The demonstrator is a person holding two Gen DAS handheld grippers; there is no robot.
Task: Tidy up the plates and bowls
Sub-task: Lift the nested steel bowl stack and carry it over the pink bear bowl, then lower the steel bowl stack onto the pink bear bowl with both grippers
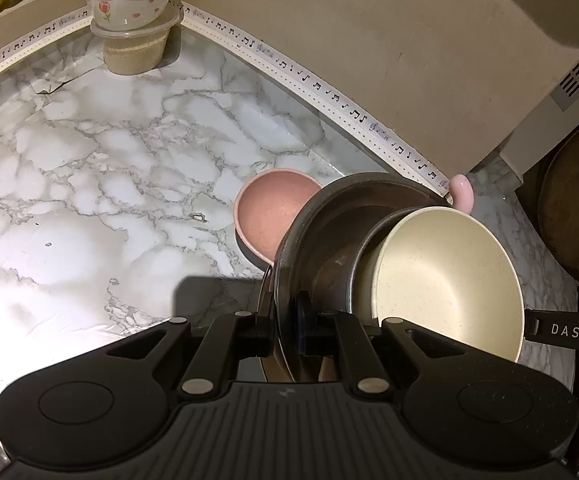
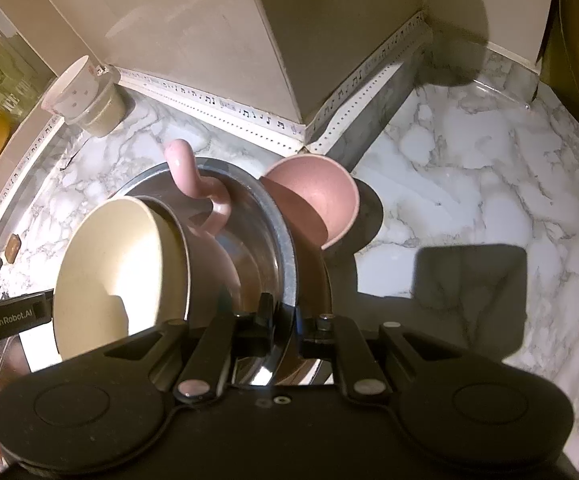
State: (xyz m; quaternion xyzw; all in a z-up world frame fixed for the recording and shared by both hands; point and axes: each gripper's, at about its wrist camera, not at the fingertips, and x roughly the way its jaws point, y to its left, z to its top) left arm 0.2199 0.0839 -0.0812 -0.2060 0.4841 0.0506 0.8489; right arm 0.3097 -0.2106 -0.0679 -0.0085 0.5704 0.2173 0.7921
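A steel bowl [image 1: 321, 216] [image 2: 257, 248] hangs tilted over the marble counter [image 1: 89, 184] [image 2: 469, 184], gripped from both sides. My left gripper [image 1: 285, 320] is shut on its rim. On the opposite rim my right gripper [image 2: 285, 320] is shut too. Inside the steel bowl a cream bowl [image 1: 445, 276] [image 2: 117, 264] leans on a pink mug [image 2: 209, 248], whose curved handle [image 1: 463, 196] [image 2: 183, 168] sticks up. A pink bowl [image 1: 273, 212] [image 2: 313, 196] lies against the steel bowl's outer side; whether it rests on the counter is unclear.
A floral bowl [image 1: 129, 0] [image 2: 73, 88] sits on a lidded plastic tub [image 1: 135, 50] in the far corner. Beige walls with music-note tape [image 1: 329, 92] edge the counter. A white appliance [image 1: 549, 60] and a round wooden board [image 1: 577, 200] stand at the right.
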